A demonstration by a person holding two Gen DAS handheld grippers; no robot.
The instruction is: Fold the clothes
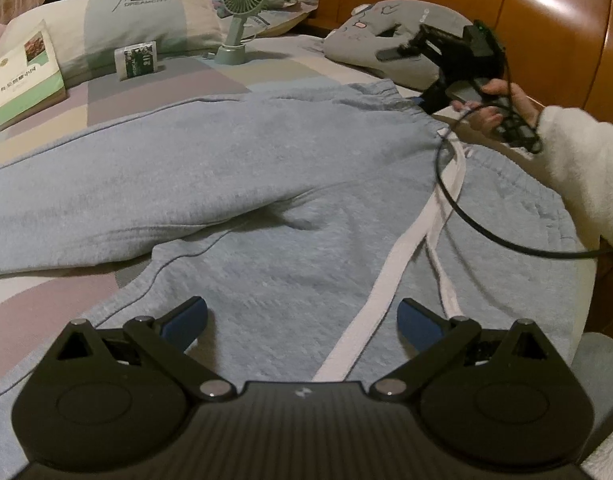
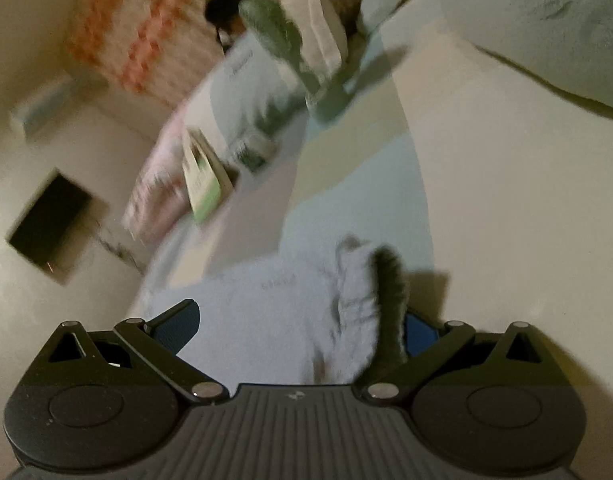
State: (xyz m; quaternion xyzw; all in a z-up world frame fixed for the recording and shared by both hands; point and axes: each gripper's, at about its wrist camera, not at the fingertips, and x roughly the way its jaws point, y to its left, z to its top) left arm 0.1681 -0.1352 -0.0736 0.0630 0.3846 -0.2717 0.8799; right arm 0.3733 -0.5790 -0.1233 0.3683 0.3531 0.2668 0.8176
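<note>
Left wrist view: the left gripper (image 1: 302, 320) hovers with fingers spread wide and empty over the light blue sweatpants (image 1: 234, 176) lying across the bed (image 1: 34, 300); a white drawstring (image 1: 382, 280) runs between the fingers. A book (image 1: 26, 80), a small fan (image 1: 242, 16) and a grey cushion (image 1: 390, 36) sit towards the headboard.

Right wrist view, blurred: the right gripper (image 2: 302, 328) is wide apart, a bunched fold of the sweatpants (image 2: 358, 300) against its right finger.

Sweatpants (image 1: 234, 168): soft fleecy blue cloth, matt; white woven drawstring (image 1: 390, 264). Left gripper (image 1: 302, 320): matt black plastic, ribbed body, metal pivot pins, blue fingertip pads (image 1: 186, 322). Headboard (image 1: 506, 8): glossy varnished wood. Book (image 1: 24, 76): smooth paper cover.
</note>
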